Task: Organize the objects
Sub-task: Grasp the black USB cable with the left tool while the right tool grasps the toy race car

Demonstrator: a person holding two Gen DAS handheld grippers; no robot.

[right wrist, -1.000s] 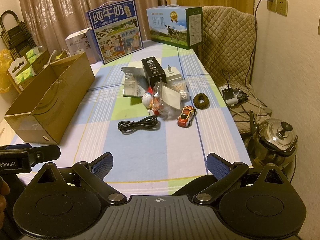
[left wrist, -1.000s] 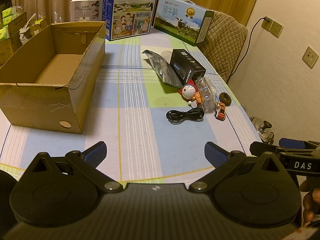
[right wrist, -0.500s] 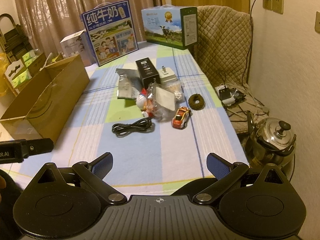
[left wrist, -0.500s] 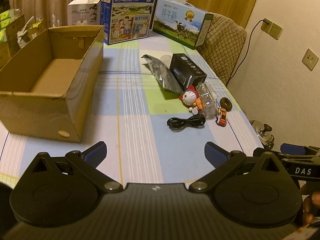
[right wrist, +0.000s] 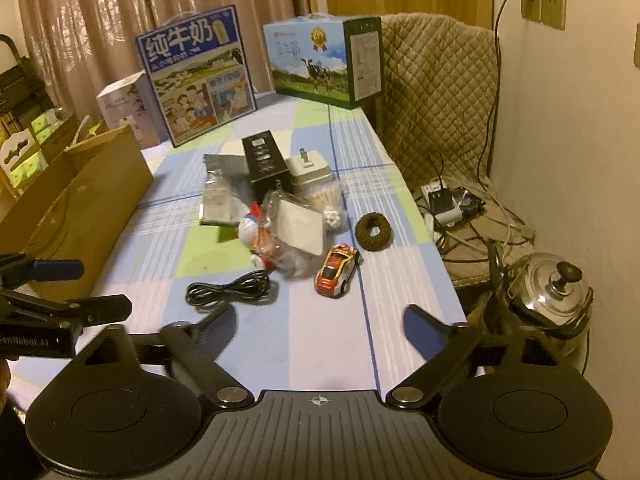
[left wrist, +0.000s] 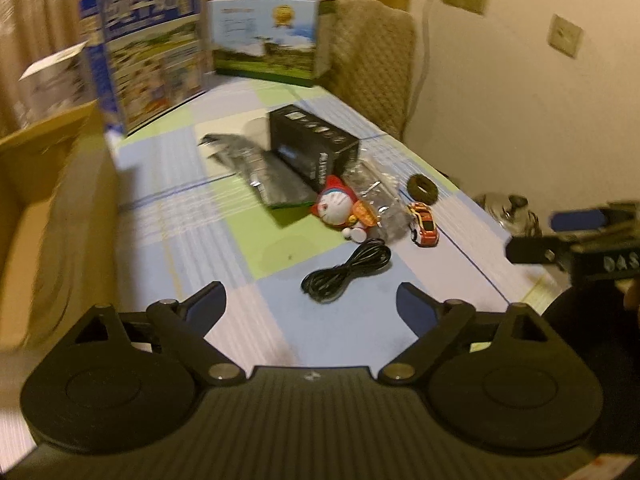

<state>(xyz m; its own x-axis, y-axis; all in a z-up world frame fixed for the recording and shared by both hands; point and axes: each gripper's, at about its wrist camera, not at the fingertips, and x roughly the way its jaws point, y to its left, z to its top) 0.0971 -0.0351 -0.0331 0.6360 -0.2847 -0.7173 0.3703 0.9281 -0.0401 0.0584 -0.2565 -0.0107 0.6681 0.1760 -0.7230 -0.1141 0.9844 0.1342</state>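
Note:
A cluster of small items lies mid-table: a coiled black cable, a Doraemon toy, a red toy car, a brown ring, a clear plastic bag, a black box and a silver pouch. An open cardboard box stands at the left. My left gripper is open and empty just short of the cable. My right gripper is open and empty near the car.
Two milk cartons and a white box stand at the table's far end. A quilted chair, a power strip with cables and a steel kettle are to the right of the table edge.
My left gripper has swung right and forward toward the cable and toys, with motion blur. My right gripper has moved forward and closer to the items. Both stay open.

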